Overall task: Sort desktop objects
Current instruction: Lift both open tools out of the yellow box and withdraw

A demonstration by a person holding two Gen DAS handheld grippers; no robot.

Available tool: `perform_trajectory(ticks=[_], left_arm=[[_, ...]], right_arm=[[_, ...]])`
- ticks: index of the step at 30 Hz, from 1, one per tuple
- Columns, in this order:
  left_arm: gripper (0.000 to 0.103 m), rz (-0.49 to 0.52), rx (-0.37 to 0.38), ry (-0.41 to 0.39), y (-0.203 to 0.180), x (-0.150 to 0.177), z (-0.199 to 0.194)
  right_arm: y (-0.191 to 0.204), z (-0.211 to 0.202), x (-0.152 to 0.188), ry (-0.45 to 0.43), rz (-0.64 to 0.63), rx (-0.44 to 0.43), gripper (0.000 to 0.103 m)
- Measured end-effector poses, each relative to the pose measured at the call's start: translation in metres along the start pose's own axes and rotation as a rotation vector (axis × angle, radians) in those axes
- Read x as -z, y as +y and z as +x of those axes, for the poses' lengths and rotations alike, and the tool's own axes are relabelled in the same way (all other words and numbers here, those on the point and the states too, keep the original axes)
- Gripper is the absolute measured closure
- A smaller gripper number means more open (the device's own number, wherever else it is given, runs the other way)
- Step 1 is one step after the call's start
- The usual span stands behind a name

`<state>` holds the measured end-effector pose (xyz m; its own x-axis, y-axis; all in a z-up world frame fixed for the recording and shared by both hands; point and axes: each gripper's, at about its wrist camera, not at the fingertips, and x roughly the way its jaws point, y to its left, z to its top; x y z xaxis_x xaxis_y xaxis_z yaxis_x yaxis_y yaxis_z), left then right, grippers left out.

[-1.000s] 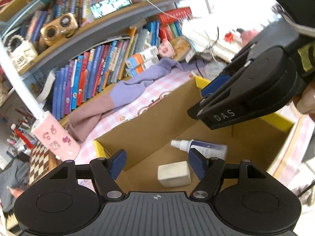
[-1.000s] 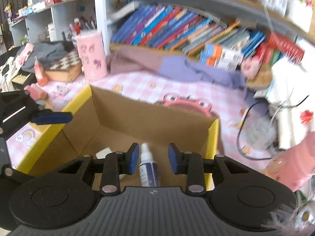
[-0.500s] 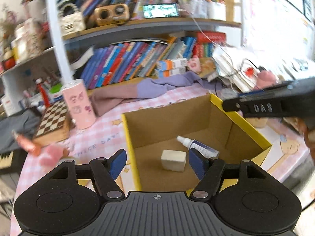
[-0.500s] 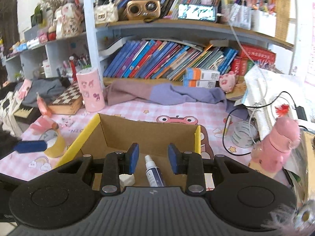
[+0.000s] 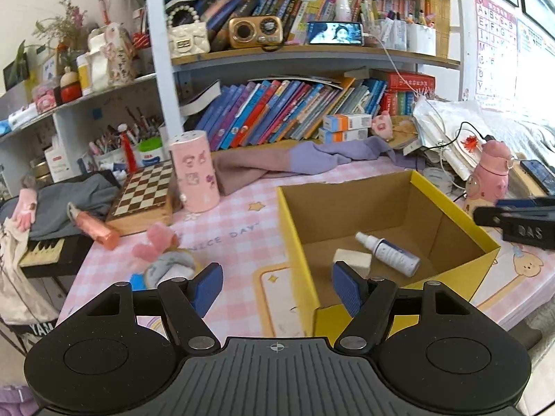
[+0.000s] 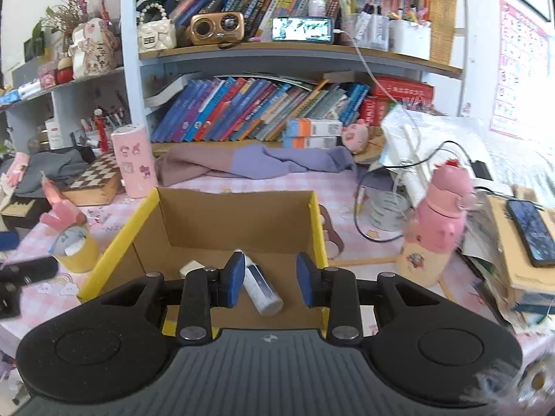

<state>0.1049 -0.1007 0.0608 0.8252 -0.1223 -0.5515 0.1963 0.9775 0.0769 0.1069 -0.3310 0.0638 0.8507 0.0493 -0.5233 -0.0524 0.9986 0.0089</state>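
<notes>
The cardboard box [image 5: 350, 208] with yellow outer walls sits open-topped on the pink checked worktop [image 5: 242, 239], serving by the look of it as the bin for loose desk items. Two things already lie flat on its floor: a small spray bottle [image 5: 386, 253] on its side and, just beside it, a pale eraser-like block [image 5: 352, 259], apart from each other.

The left hand-held gripper [image 5: 275, 286] hangs over the box's near-left corner, fingers spread wide and holding nothing. The right hand-held gripper [image 6: 266, 279] hovers above the box's near edge, moderately open and also empty; the bottle seen between its pads lies down in the box, not in its grip.

Unsorted clutter lies left of the box: a roll of yellow tape [image 6: 74, 248], a pink fuzzy thing [image 5: 156, 242] and a pink tube [image 5: 95, 228] near the chessboard [image 5: 144, 190]. A pink bottle [image 6: 438, 228] stands to the right. Judging by this, the left gripper is best placed for the next pickup.
</notes>
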Motion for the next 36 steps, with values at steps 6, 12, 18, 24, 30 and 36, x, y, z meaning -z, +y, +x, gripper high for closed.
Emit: perform_trajectory(ticks=[6,12,18,24,30,36], left_arm=[[0.032,0.022,0.014,-0.005,0.015,0.013,-0.014],[0.032,0.024,0.029,0.004,0.030,0.031,-0.026],[0.029,0.023,0.023,0.022,0.039,0.055,-0.036],[0.028,0.030,0.048,0.049,0.051,0.069,-0.042],[0.027,-0.018,0.059,0.053,0.070,0.076,-0.047],[0.027,-0.018,0.049,0.069,0.083,0.087,-0.050]], right_arm=[[0.014,-0.018,0.018,0.016,0.021,0.059,0.072],[0.034,-0.037,0.036,0.032,0.026,0.093,0.072],[0.062,-0.054,0.057,0.052,0.042,0.095,0.072],[0.090,-0.062,0.073,0.102,0.092,0.073,0.072],[0.118,-0.067,0.079,0.110,0.084,0.055,0.071],[0.137,-0.065,0.089,0.142,0.076,0.051,0.071]])
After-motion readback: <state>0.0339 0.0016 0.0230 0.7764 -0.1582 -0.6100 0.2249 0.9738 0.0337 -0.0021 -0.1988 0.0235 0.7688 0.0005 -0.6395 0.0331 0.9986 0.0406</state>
